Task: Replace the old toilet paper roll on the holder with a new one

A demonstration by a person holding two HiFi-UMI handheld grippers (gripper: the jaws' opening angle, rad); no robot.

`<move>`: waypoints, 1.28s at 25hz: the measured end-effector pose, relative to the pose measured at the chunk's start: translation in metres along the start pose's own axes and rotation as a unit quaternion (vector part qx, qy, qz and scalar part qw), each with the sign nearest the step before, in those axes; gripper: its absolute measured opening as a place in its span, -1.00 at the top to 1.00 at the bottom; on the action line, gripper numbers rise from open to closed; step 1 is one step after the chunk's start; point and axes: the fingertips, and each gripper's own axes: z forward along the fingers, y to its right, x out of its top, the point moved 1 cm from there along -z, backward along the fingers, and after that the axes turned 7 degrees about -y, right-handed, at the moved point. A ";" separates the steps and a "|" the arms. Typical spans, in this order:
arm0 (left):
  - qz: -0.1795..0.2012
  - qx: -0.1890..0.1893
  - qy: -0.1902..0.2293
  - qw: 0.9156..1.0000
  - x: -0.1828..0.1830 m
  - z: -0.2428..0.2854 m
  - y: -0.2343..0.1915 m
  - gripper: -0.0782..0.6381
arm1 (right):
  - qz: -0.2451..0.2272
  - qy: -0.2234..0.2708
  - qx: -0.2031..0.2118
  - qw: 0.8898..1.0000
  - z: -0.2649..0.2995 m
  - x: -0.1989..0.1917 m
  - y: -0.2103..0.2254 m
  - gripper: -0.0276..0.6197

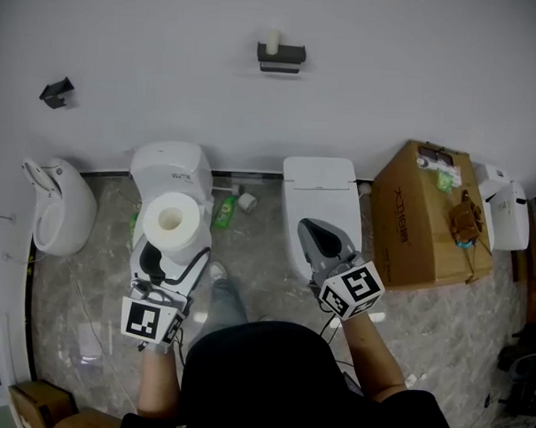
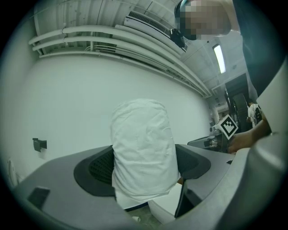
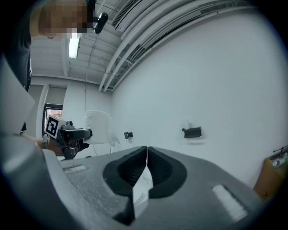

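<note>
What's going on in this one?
A person stands in a washroom with a tool in each hand. The left tool is clamped on a full white toilet paper roll. The right tool is shut on a thin white paper slip. The black wall-mounted holder ahead bears a nearly spent pale roll, so the swap is not yet done.

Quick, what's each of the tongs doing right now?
Left tongs: closed on the new roll.
Right tongs: closed, nothing plainly held.
</note>
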 end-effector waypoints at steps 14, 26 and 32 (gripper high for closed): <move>-0.005 -0.041 0.023 0.999 -0.005 0.119 -0.141 -0.40 | -0.008 -0.012 -0.032 0.999 0.171 0.038 0.057 0.91; -0.025 -0.078 0.005 0.997 -0.003 0.208 -0.280 -0.40 | -0.017 -0.019 -0.067 0.997 0.333 0.079 0.090 0.91; -0.014 -0.079 0.010 0.997 -0.008 0.236 -0.314 -0.40 | -0.025 -0.023 -0.104 0.994 0.376 0.106 0.133 0.91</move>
